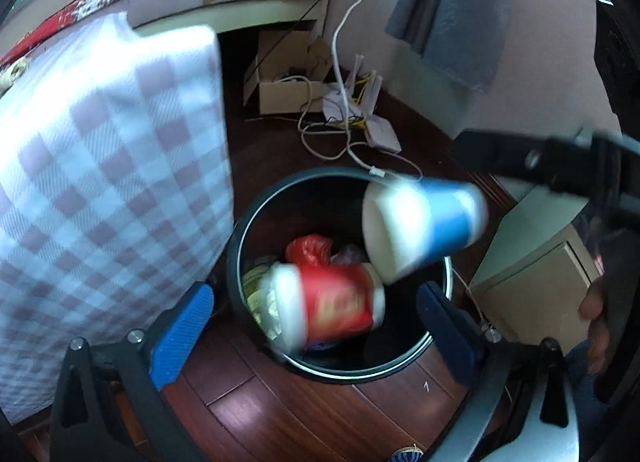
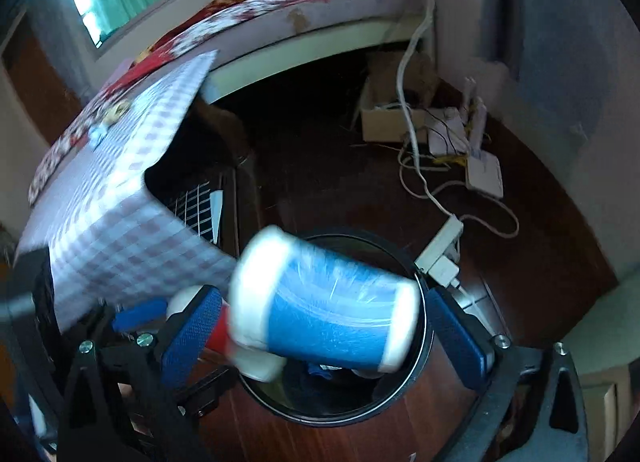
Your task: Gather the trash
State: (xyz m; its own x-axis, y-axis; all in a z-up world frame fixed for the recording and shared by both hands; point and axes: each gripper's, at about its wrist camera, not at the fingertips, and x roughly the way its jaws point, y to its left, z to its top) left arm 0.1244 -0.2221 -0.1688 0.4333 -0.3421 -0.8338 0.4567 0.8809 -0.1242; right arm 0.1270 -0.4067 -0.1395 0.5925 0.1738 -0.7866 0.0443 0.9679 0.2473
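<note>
We are seeing a blue cup (image 1: 436,222) with white bands and a red cup (image 1: 336,308) with yellow lettering over a black bin (image 1: 240,238). We are noticing a lilac-and-white checked cloth (image 1: 108,166) and reddish-brown wooden floor (image 1: 320,414).

We look for print and find little. The red cup (image 1: 334,304) over the bin (image 1: 240,246) carries a band of yellow lettering on its side, but it is smeared by blur and we cannot make out a single letter. The blue cup (image 2: 326,312) shows only pale streaks, no words. On the wooden floor (image 1: 400,394) beside the bin we spot one small white mark shaped like the figure 1. We can read nothing else anywhere.
</note>
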